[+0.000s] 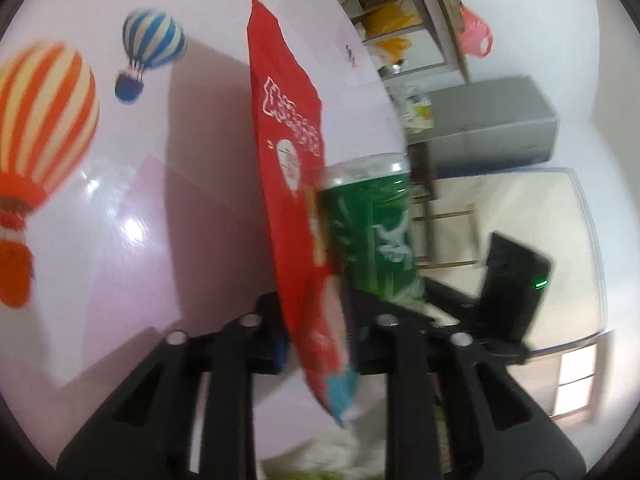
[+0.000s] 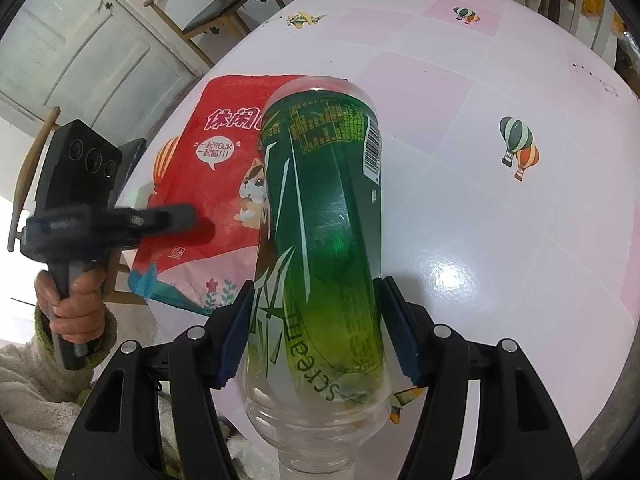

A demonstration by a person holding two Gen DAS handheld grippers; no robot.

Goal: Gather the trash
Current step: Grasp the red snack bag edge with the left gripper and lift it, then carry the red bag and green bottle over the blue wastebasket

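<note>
My left gripper point(image 1: 316, 328) is shut on a red snack bag point(image 1: 292, 152) and holds it edge-on above the pink table point(image 1: 120, 220). The bag also shows in the right wrist view point(image 2: 208, 184), with the left gripper point(image 2: 180, 218) pinching its left side. My right gripper point(image 2: 316, 320) is shut on a green-labelled clear plastic bottle point(image 2: 324, 232), its blue pads point(image 2: 236, 332) on both sides. The bottle also shows in the left wrist view point(image 1: 372, 232), just right of the bag.
The pink table point(image 2: 500, 240) carries a printed balloon pattern point(image 2: 518, 148). A wooden chair point(image 2: 224, 4) and a white door point(image 2: 76, 52) stand beyond its far left edge. A grey box point(image 1: 492, 124) and shelves with bags point(image 1: 400, 28) lie off the table.
</note>
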